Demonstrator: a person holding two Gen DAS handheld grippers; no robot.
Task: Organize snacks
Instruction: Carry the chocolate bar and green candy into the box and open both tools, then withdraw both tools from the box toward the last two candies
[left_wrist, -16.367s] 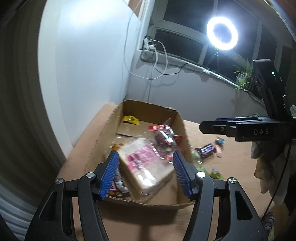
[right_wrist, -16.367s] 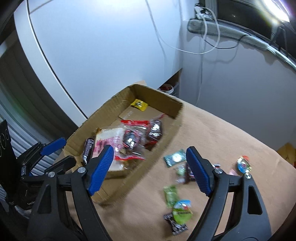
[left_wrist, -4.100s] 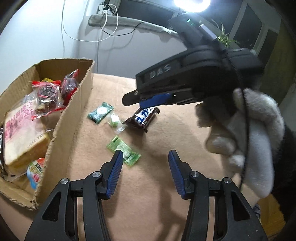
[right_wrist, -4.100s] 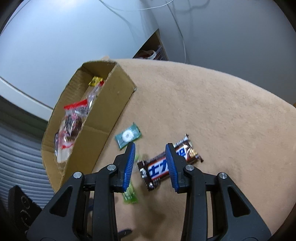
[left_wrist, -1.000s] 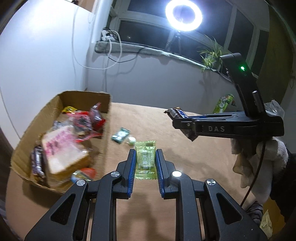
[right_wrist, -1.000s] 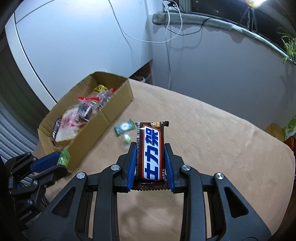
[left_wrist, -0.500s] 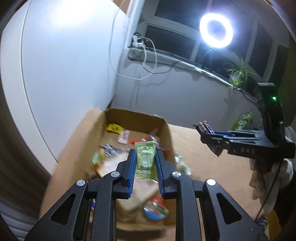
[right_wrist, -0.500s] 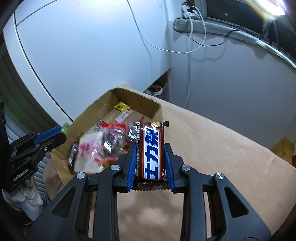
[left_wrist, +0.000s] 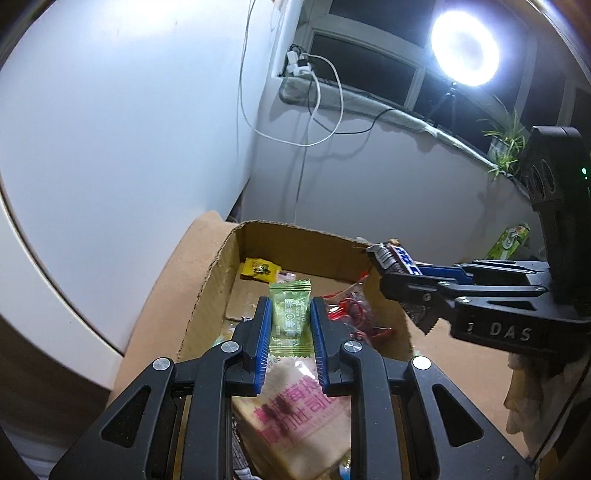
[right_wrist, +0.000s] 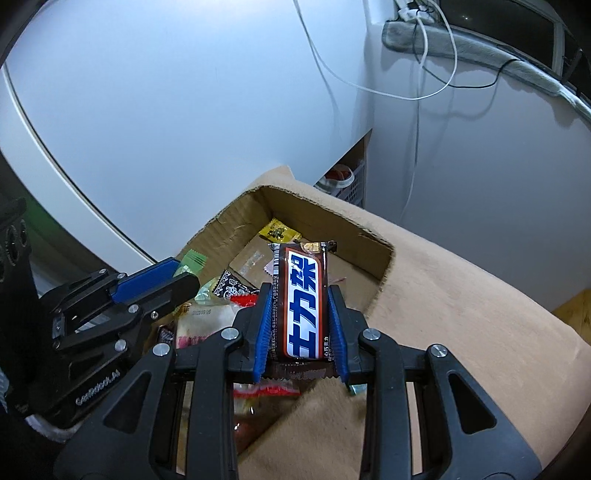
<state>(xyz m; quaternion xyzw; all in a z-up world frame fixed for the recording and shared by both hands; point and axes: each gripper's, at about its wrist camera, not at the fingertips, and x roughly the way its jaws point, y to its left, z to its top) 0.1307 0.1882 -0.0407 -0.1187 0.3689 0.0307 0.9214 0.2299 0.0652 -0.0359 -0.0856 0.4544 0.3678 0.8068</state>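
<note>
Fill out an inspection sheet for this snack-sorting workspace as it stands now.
Surface: tan cloth-covered table, bare where visible.
Job's things: open cardboard box holding a yellow packet, a pink-printed bread pack and red-wrapped snacks.
Clutter: nothing seen.
Grippers: left gripper shut on a green candy above the box; right gripper shut on a brown chocolate bar, also above the box.
Cables: white cables hang from a plug strip on the sill.
Surroundings: ring light, potted plant, dark window, white wall.
</note>
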